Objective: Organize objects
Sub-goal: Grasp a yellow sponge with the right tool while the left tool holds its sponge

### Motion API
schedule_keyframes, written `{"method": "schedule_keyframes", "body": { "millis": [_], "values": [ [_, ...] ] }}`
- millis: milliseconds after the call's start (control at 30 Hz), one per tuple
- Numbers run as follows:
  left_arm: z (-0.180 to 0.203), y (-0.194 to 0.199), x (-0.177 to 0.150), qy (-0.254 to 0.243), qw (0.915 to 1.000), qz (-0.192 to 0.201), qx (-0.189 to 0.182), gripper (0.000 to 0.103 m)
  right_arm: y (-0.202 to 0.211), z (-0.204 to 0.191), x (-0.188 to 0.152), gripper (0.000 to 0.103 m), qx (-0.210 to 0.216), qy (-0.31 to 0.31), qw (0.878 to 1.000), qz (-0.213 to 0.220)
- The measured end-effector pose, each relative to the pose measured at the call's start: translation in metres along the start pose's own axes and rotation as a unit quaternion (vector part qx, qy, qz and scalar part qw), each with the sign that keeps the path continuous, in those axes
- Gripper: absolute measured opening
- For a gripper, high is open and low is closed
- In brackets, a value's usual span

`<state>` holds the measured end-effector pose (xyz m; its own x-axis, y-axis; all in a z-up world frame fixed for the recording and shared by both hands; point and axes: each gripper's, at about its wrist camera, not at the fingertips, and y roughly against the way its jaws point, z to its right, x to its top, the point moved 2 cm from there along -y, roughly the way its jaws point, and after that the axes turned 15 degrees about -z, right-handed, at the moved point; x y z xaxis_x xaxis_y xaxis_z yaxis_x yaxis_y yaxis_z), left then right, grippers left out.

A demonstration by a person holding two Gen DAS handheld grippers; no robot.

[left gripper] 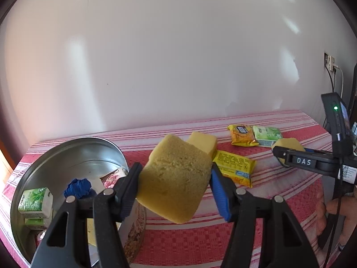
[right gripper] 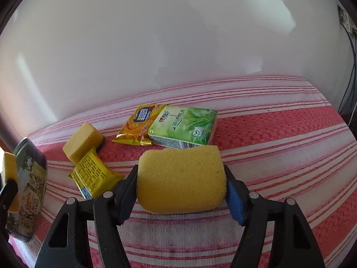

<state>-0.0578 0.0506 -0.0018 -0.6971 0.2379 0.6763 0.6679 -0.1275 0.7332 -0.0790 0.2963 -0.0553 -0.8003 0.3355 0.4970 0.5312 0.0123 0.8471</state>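
So over on the left there's the round cookie tin [left gripper: 73, 154], already holding a couple of green tissue packs [left gripper: 35, 201], a blue scrunched-up thing [left gripper: 78, 187] and some other bits I can't make out. Looks like we're mid-way through the "put stuff in the tin" step. The left gripper [left gripper: 174, 185] has its fingers clamped on a yellow sponge [left gripper: 176, 178], tilted and lifted off the cloth just right of the tin, so I'd guess the next move is to swing it left over the rim and let go. Still lying on the striped tablecloth [right gripper: 279, 156]: another sponge [right gripper: 82, 138] resting on a yellow snack packet [right gripper: 93, 174], then an orange snack bag [right gripper: 138, 125] touching a green tissue pack [right gripper: 185, 125]. Far right, the right gripper [right gripper: 180, 183] is closed on a second sponge [right gripper: 180, 178], held roughly level above the cloth, well apart from the tin. It'll need to travel left, probably after the left one clears out.
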Motion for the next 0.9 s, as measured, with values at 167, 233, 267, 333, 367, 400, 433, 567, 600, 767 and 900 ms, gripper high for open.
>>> {"method": "schedule_keyframes", "body": {
  "millis": [167,233,267,333,367,400,433,567,600,767,900],
  "values": [
    [0.001,0.003,-0.001,-0.003,1.0000,0.009,0.001,0.060,0.033,0.005,-0.025,0.071,-0.003,-0.038,0.997,0.070],
    [0.001,0.006,-0.002,-0.006,0.9999,0.015,0.001,0.060,0.044,0.004,-0.035,0.071,-0.005,-0.047,0.994,0.094],
    [0.001,0.006,-0.002,-0.008,0.9998,0.017,0.003,0.060,0.049,0.001,-0.040,0.071,-0.007,-0.050,0.993,0.104],
    [0.001,0.006,-0.003,-0.011,0.9997,0.019,0.004,0.060,0.057,-0.004,-0.049,0.071,-0.011,-0.051,0.991,0.122],
    [0.000,0.006,-0.004,-0.012,0.9997,0.020,0.005,0.060,0.060,-0.006,-0.050,0.071,-0.012,-0.048,0.990,0.128],
    [-0.001,0.006,-0.005,-0.013,0.9997,0.021,0.005,0.060,0.062,-0.011,-0.052,0.071,-0.015,-0.046,0.990,0.135],
    [-0.002,0.006,-0.006,-0.014,0.9997,0.021,0.005,0.060,0.066,-0.014,-0.056,0.071,-0.017,-0.044,0.989,0.143],
    [-0.005,0.008,-0.009,-0.018,0.9996,0.021,0.003,0.060,0.076,-0.025,-0.067,0.071,-0.025,-0.036,0.986,0.162],
    [-0.005,0.009,-0.009,-0.018,0.9996,0.021,0.001,0.060,0.078,-0.028,-0.068,0.071,-0.028,-0.035,0.985,0.165],
    [-0.010,0.016,-0.011,-0.023,0.9992,0.033,0.003,0.060,0.087,-0.041,-0.077,0.071,-0.044,-0.029,0.982,0.183],
    [-0.018,0.022,-0.013,-0.022,0.9990,0.039,0.000,0.060,0.090,-0.054,-0.084,0.071,-0.037,-0.029,0.982,0.183]
  ]
}}
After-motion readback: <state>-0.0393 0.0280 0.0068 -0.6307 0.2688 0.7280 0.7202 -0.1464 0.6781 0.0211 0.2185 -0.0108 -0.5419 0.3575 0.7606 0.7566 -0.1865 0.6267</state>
